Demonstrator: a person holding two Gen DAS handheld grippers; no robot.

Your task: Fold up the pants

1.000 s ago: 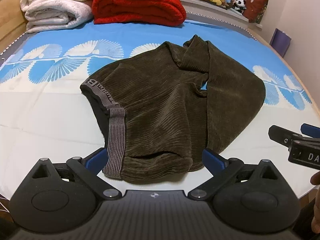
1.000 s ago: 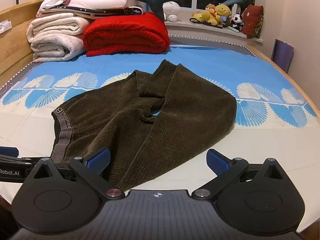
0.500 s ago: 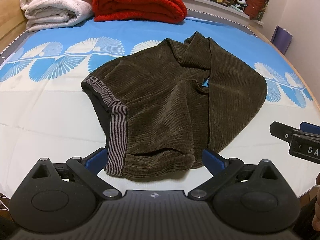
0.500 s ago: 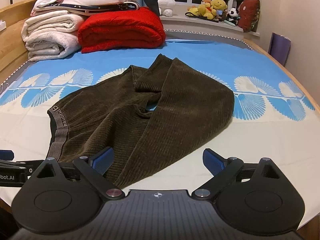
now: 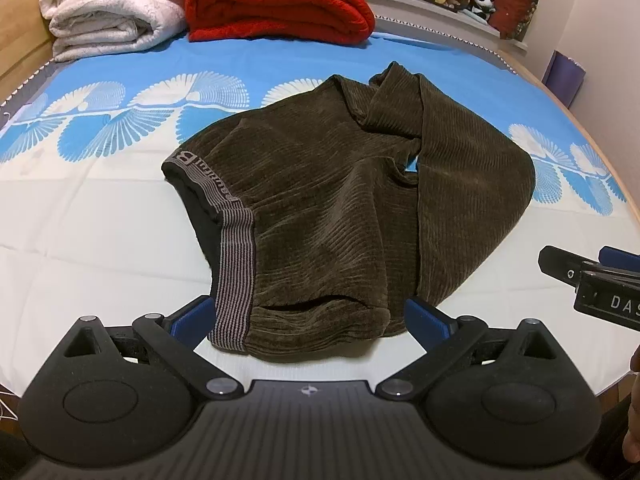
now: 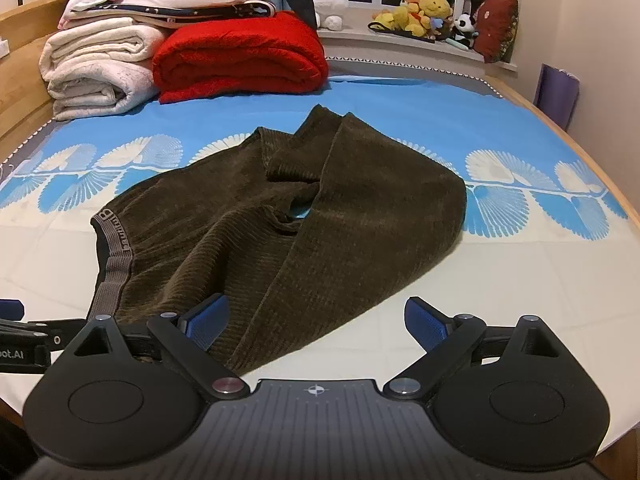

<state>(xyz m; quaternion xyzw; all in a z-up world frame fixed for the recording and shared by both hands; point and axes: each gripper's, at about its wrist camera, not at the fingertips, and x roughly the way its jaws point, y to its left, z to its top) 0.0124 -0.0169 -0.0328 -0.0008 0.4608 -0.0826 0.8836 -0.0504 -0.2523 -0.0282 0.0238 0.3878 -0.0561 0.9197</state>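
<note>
Dark olive corduroy pants [image 5: 340,208] lie loosely bunched on the bed, with a grey striped waistband [image 5: 234,276] at the near left. My left gripper [image 5: 308,318] is open and empty, its blue pads on either side of the pants' near edge. In the right wrist view the pants [image 6: 280,232] lie ahead and left. My right gripper [image 6: 316,322] is open and empty, with its left pad over the pants' near right edge. The right gripper shows at the right edge of the left wrist view [image 5: 592,280].
The bed sheet [image 5: 80,264] is cream near me and blue with white fan prints farther away. A folded red blanket [image 6: 240,56] and white blankets [image 6: 96,64] are stacked at the far left. Plush toys [image 6: 432,16] line the window ledge. The wooden bed edge [image 6: 592,168] curves along the right.
Both grippers have moved slightly forward and lower towards the pants' near edge. The pants have not moved. Both stay open.
</note>
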